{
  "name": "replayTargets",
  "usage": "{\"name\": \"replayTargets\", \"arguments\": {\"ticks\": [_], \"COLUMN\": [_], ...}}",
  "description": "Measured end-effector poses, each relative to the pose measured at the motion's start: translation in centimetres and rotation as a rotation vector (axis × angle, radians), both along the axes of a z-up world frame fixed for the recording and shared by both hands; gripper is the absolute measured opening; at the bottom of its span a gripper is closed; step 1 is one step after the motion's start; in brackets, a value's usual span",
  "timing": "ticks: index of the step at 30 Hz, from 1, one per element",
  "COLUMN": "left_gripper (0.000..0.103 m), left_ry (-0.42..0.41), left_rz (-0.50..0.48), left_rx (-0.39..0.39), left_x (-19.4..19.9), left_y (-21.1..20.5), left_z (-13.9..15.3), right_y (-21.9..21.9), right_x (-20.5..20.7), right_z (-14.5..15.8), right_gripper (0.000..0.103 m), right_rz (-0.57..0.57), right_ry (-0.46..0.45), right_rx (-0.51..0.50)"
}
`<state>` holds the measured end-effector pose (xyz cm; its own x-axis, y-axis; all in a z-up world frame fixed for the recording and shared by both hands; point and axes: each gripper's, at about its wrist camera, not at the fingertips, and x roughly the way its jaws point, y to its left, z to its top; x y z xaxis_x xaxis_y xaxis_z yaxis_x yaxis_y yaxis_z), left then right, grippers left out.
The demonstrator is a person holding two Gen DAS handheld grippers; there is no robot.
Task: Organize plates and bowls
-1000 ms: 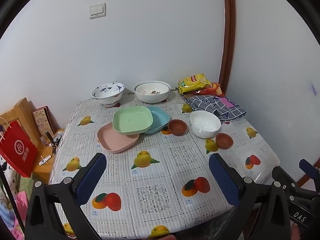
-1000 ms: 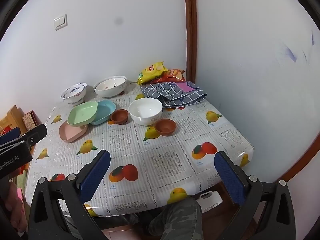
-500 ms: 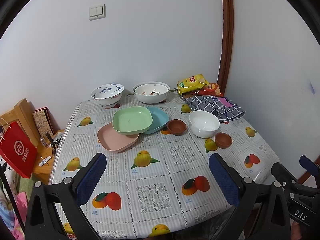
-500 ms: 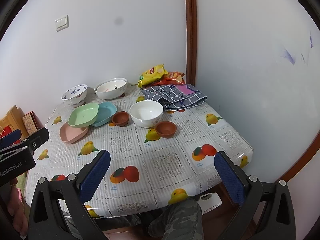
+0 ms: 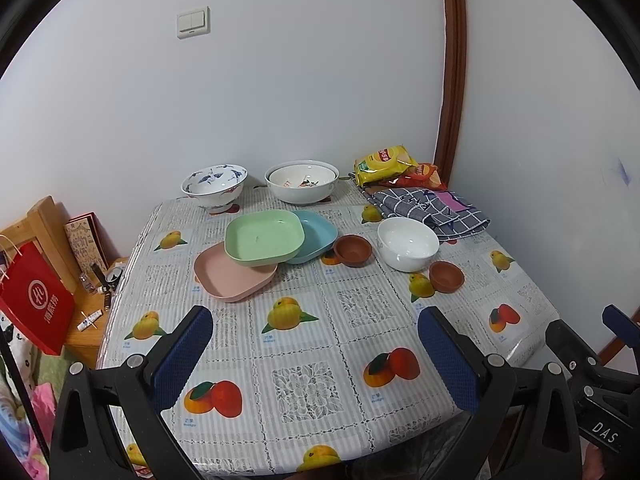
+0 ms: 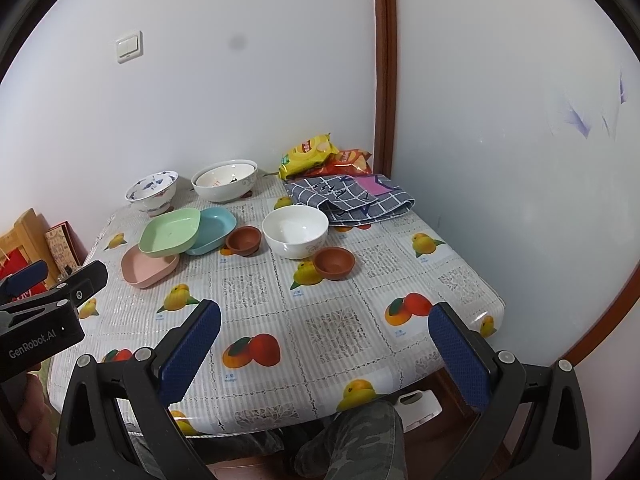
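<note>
Through your left wrist camera, your left gripper (image 5: 314,346) hangs over the near edge of the surface (image 5: 304,332) with its fingers (image 5: 182,354) spread wide and empty. Mid-surface, toward the left edge, the green plate (image 5: 262,238) lies across the pink plate (image 5: 232,278) and the blue plate (image 5: 316,236) — all three overlap. Just right of them sit a brown dish (image 5: 353,250), the white bowl (image 5: 408,243) and a second brown dish (image 5: 447,276) nearer the right edge. Along the far edge stand a blue-patterned bowl (image 5: 214,186) and a large white bowl (image 5: 302,181). Through your right wrist camera, your right gripper (image 6: 324,344) also hovers at the near edge, fingers (image 6: 460,360) released and holding nothing — the same white bowl (image 6: 296,230) sits mid-surface between the two brown dishes, with a checked cloth (image 6: 348,198) and snack bags (image 6: 316,156) in the far right corner.
</note>
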<state>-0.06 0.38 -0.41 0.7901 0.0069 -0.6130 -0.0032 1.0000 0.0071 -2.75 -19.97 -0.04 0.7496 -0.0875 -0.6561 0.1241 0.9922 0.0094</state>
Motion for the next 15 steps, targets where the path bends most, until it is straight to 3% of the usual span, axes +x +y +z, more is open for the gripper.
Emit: {"name": "replayTargets", "arguments": {"ticks": [15], "left_gripper": [0.103], "left_ry": [-0.007], "left_rz": [-0.001], "left_rx": [-0.003], "left_x": [-0.34], "left_y": [-0.07], "left_z": [-0.19], "right_y": [-0.34], "right_x": [-0.16], "right_z": [0.08], "right_gripper": [0.102], "right_rz": [-0.005], "right_ry": [-0.01], "right_rx": [0.016]}}
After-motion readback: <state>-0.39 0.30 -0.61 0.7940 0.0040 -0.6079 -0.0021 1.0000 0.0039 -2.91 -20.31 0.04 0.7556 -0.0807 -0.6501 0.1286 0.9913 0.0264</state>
